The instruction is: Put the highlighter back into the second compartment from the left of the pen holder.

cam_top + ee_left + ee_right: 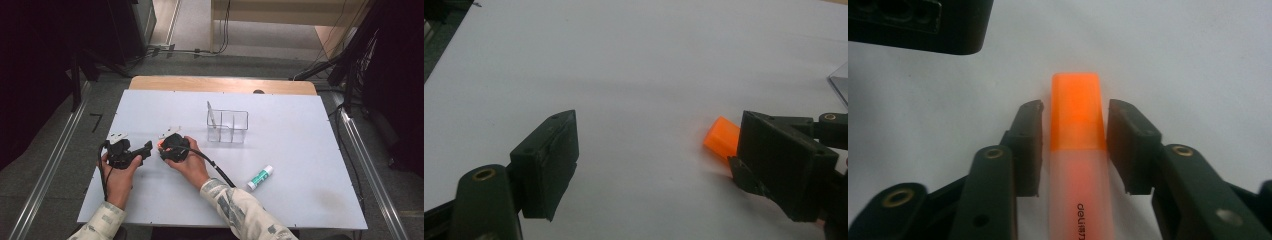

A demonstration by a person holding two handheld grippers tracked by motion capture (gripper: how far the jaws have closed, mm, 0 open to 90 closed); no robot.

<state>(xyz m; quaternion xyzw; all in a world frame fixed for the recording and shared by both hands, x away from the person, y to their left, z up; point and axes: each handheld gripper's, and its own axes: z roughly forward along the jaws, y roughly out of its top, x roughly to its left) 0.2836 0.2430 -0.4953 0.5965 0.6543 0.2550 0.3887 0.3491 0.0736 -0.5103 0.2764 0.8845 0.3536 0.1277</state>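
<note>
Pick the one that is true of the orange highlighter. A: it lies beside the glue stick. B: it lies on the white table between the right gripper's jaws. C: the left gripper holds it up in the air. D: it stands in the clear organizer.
B: in the right gripper view the orange highlighter lies flat on the white table between the two black jaws of the right gripper.

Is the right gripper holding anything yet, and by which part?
The orange highlighter lies between the right gripper jaws at the cap-body joint; whether they grip it cannot be told.
</note>
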